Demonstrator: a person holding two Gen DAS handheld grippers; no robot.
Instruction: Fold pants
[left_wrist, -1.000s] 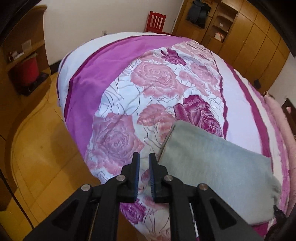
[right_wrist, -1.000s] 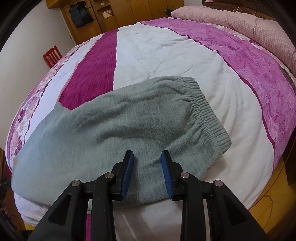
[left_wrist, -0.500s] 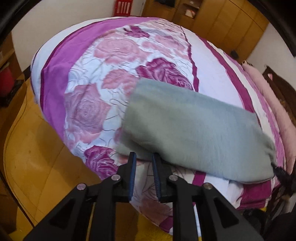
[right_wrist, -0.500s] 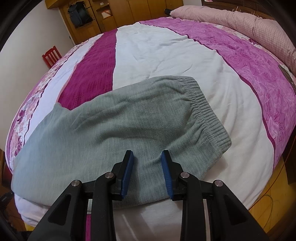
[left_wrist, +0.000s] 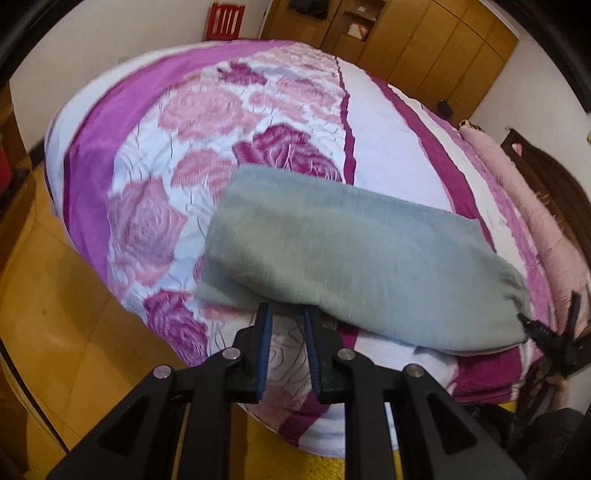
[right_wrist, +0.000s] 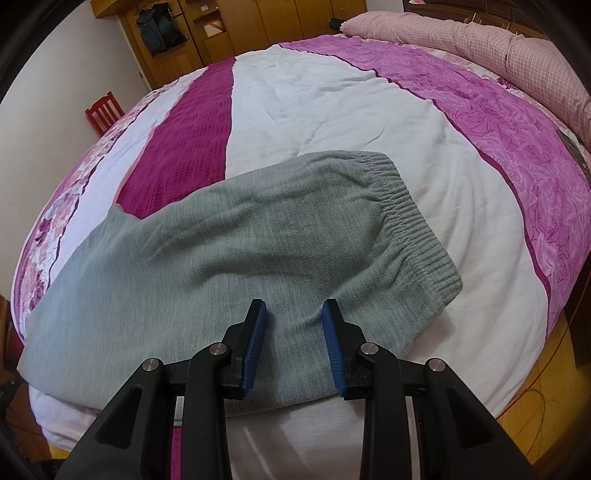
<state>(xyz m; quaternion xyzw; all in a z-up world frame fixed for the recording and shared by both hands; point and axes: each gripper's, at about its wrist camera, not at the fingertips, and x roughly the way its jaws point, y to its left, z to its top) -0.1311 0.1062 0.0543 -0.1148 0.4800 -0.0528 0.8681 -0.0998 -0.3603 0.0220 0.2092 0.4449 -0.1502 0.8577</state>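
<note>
Pants (left_wrist: 354, 254) on the bed (left_wrist: 155, 147) run lengthwise rightward from my left hand-held gripper (left_wrist: 287, 314), slightly parted at their leg-end edge, while my right hand-held gripper (right_wrist: 293, 312) hovers open near the waistband (right_wrist: 413, 221).

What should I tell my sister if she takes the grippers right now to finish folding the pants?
Left gripper: open, empty, at the near edge of the leg end.
Right gripper: open, empty, above the pants near the waistband.
The grey pants lie flat across the bed, seemingly already folded lengthwise, leg on leg.
Left to do: probably grip both ends and fold the legs over toward the waistband.
</note>
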